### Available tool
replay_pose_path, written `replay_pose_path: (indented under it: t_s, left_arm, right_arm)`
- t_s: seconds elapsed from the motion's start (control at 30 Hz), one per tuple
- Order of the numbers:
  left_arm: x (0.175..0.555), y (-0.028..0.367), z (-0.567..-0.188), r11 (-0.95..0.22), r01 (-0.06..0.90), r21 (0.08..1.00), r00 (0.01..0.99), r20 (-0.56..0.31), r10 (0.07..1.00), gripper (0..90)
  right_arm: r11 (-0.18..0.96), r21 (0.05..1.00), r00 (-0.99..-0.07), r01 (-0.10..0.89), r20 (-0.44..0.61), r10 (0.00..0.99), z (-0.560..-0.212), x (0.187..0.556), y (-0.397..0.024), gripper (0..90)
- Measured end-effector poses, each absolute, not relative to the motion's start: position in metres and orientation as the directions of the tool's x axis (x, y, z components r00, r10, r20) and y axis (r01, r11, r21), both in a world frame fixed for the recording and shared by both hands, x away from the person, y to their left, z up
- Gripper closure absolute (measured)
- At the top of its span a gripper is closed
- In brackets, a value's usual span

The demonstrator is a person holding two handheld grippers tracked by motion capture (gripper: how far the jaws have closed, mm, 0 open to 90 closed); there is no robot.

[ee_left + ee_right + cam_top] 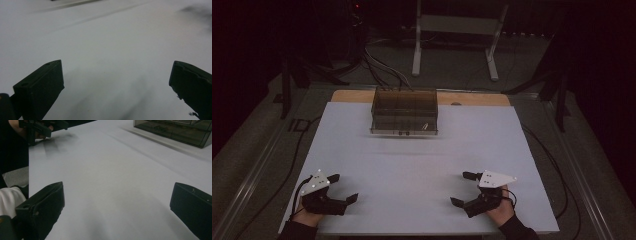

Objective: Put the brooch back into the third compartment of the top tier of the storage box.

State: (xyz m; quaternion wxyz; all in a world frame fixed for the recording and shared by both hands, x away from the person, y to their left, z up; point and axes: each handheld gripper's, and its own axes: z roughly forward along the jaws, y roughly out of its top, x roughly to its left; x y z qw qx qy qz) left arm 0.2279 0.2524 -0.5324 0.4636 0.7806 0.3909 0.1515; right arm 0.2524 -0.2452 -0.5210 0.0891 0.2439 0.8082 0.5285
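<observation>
Standing at twelve o'clock, the clear compartmented box [404,112] held small items; left gripper [343,187] and right gripper [460,188] rested with jaws apart.

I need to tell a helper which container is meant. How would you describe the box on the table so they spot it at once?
Find the white table; at the middle of its far edge stands the box, far from both grippers. It is a dark, see-through, open-topped case split into compartments, the lone container on the sheet.
</observation>
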Motion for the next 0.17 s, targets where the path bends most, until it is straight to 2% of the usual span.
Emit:
replay_pose_path:
  t_s: [0.17]
  left_arm:
    - [0.2282,0.2511,-0.5322,-0.266,0.465,0.844,0.654,-0.126,0.746,0.6]
  right_arm:
    - [0.325,0.896,-0.864,0.304,0.116,0.489,-0.5215,0.2527,-0.2447,0.0]
